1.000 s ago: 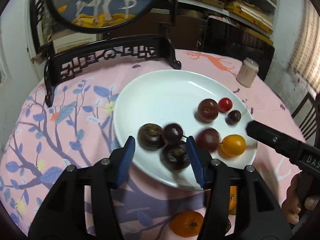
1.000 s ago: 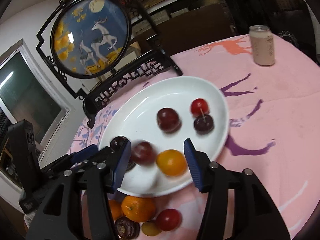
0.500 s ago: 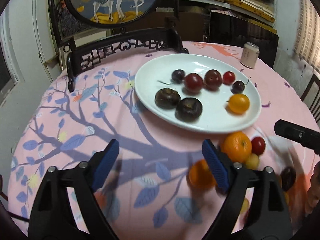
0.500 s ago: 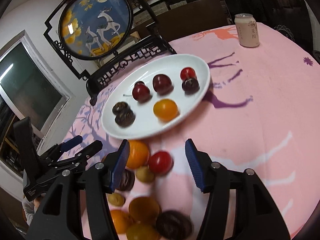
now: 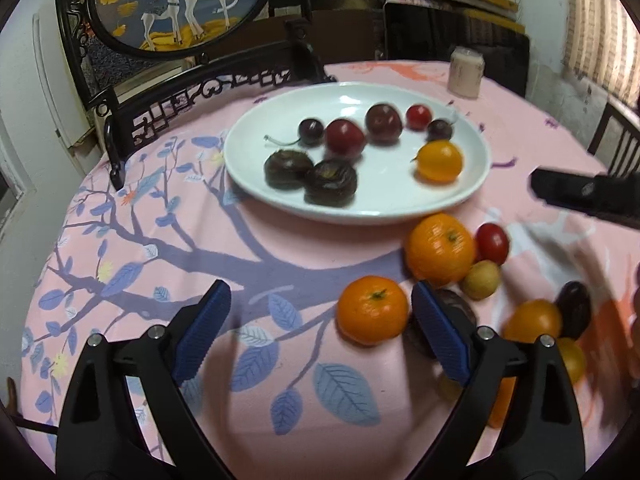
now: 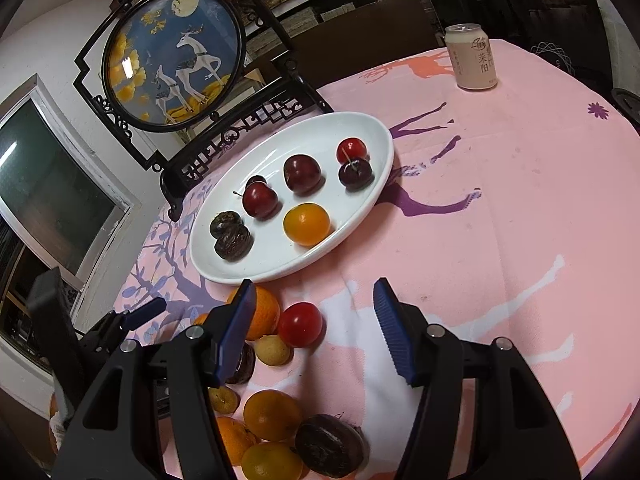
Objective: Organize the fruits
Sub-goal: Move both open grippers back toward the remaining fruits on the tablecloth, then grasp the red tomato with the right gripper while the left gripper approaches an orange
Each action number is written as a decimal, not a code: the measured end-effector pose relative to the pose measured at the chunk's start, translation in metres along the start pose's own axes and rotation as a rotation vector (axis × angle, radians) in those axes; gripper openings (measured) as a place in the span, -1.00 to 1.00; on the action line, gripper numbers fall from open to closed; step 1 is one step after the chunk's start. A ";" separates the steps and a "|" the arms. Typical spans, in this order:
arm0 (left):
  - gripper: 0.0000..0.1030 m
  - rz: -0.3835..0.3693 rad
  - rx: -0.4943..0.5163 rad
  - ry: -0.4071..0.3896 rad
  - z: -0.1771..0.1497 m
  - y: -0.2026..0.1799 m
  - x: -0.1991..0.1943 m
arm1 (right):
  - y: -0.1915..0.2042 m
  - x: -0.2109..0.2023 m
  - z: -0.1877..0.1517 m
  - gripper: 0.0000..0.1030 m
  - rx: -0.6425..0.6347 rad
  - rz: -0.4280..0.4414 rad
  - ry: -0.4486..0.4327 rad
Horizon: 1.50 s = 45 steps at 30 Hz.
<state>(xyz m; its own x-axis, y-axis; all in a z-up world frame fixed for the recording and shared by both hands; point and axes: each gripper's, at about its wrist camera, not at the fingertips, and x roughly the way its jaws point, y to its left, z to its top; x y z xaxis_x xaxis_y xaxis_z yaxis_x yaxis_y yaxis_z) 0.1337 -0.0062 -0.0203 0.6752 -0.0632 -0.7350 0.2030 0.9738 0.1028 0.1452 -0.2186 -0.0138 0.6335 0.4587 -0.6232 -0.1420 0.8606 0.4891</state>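
A white plate (image 5: 256, 184) (image 6: 372, 132) holds several fruits: red plums, cherries, two dark brown fruits (image 5: 330, 182) and a yellow-orange one (image 5: 439, 161) (image 6: 306, 224). Loose fruit lies on the cloth in front of it: oranges (image 5: 372, 310) (image 5: 440, 248), a red tomato (image 5: 492, 243) (image 6: 300, 324), a small yellow fruit (image 5: 481, 280), dark fruits. My left gripper (image 5: 320, 332) is open and empty, just left of the near orange. My right gripper (image 6: 316, 320) is open and empty, above the red tomato.
A drink can (image 6: 472, 58) (image 5: 466, 73) stands at the far side of the pink tablecloth. A round deer picture on a black carved stand (image 6: 176, 60) (image 5: 180, 0) stands behind the plate. The right gripper's body (image 5: 588, 196) shows at the right of the left wrist view.
Both grippers have pulled back from the plate toward the near table edge, open and empty. The loose fruit pile in front of the plate has come into view.
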 end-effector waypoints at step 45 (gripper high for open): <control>0.30 -0.014 0.027 0.053 -0.008 0.008 0.014 | 0.005 0.008 -0.006 0.19 -0.008 0.041 0.063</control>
<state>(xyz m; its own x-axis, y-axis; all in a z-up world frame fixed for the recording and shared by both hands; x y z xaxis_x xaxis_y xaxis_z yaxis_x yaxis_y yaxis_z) 0.1389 0.0021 -0.0350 0.6340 -0.0642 -0.7707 0.2313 0.9667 0.1097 0.1453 -0.2094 -0.0200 0.5779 0.5065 -0.6399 -0.1735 0.8424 0.5102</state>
